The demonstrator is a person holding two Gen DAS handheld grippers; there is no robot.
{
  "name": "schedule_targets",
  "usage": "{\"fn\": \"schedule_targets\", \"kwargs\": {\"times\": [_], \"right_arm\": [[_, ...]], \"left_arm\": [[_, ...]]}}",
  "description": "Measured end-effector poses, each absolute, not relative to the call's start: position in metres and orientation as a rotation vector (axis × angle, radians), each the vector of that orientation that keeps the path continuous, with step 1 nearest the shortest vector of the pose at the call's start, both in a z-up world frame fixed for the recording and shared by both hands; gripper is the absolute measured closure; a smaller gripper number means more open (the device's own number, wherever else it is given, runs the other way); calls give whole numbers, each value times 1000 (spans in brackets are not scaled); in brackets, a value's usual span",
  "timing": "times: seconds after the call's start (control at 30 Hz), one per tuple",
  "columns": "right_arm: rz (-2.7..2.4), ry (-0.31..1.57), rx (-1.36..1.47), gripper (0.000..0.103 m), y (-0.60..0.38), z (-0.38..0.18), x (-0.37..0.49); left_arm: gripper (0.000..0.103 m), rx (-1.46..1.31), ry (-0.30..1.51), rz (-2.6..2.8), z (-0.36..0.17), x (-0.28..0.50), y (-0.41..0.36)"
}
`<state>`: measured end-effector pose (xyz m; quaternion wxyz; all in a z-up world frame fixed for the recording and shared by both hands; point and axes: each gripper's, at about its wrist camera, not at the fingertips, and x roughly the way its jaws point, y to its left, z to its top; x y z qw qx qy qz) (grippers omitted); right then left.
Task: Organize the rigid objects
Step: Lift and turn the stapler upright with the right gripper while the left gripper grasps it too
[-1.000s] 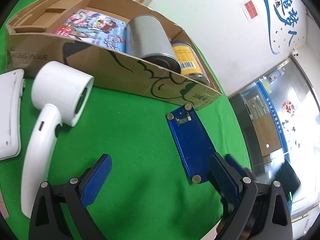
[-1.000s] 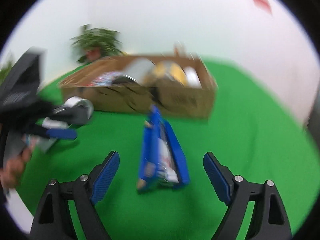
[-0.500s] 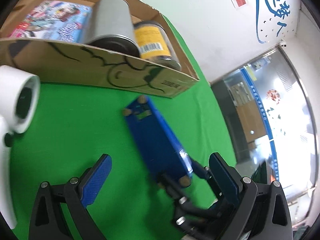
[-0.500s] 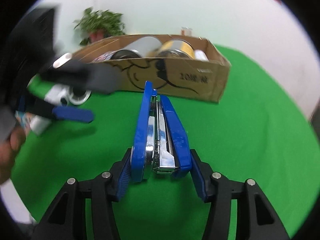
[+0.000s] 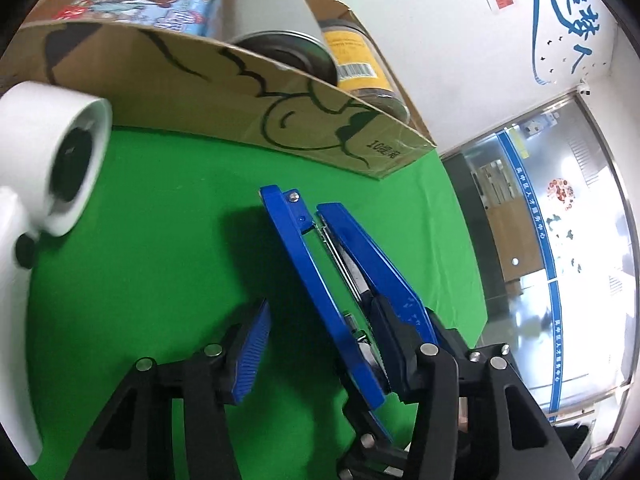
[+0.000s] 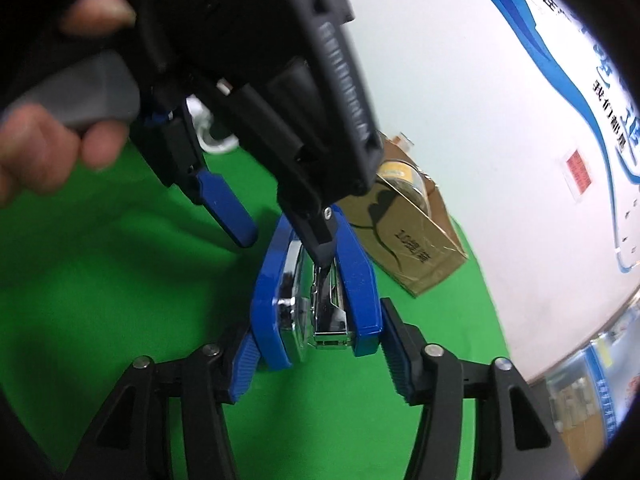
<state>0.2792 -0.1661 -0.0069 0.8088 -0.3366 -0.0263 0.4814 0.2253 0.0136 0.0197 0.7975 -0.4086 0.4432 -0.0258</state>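
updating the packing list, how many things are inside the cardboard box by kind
grey can: 1
yellow-labelled jar: 1
colourful printed pack: 1
total: 3 showing inside the cardboard box; its far left end is out of frame

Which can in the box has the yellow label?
The dark-lidded can nearest the cardboard box's right corner; the bigger grey can beside it is plain.

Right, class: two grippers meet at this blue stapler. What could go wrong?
The left gripper, jaws just closing, has one finger inside the mouth of the blue stapler, one arm between its jaws: it may lever the stapler out of the right gripper, whose jaws just eased wider around its end.
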Motion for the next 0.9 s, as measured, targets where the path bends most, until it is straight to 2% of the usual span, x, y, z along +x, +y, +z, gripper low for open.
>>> {"fn": "schedule_targets", "kwargs": {"times": [0.07, 0.1, 0.13, 0.17, 0.2, 0.3, 0.33, 0.37, 0.43, 0.57, 0.6, 0.63, 0.67, 0.9], "right_arm": [[1144, 39, -621, 36, -181, 2, 285], [1189, 75, -576, 30, -185, 7, 291], [1241, 122, -507, 27, -191, 13, 297], [1279, 162, -444, 22, -199, 17, 303], [1316, 199, -389, 22, -196, 22, 307], [1364, 337, -311, 22, -186, 23, 318], [1368, 364, -315, 22, -180, 22, 319], [1369, 380, -327, 22, -175, 19, 318], [1363, 407, -340, 22, -170, 17, 319], [1314, 485, -366, 25, -150, 3, 315], [1314, 503, -376, 34, -145, 0, 315], [1305, 499, -390, 36, -143, -2, 314], [1290, 482, -403, 42, -142, -2, 311], [1306, 546, -341, 44, -154, -4, 308]], "left_arm": [[53, -868, 965, -18, 18, 220, 17], [60, -843, 974, 10, 18, 218, 16], [73, -818, 986, 34, 18, 215, 15], [74, -801, 992, 45, 18, 213, 16], [73, -812, 991, 39, 17, 212, 17], [52, -865, 967, 21, 18, 208, 21], [38, -874, 950, 30, 19, 206, 24], [20, -889, 916, 37, 21, 203, 26], [3, -912, 865, 55, 24, 196, 31], [1, -918, 888, 28, 27, 205, 26], [1, -932, 897, 12, 26, 209, 23], [1, -941, 910, 1, 24, 211, 20], [1, -942, 922, -6, 22, 216, 17], [2, -894, 946, -24, 12, 238, -5]]}}
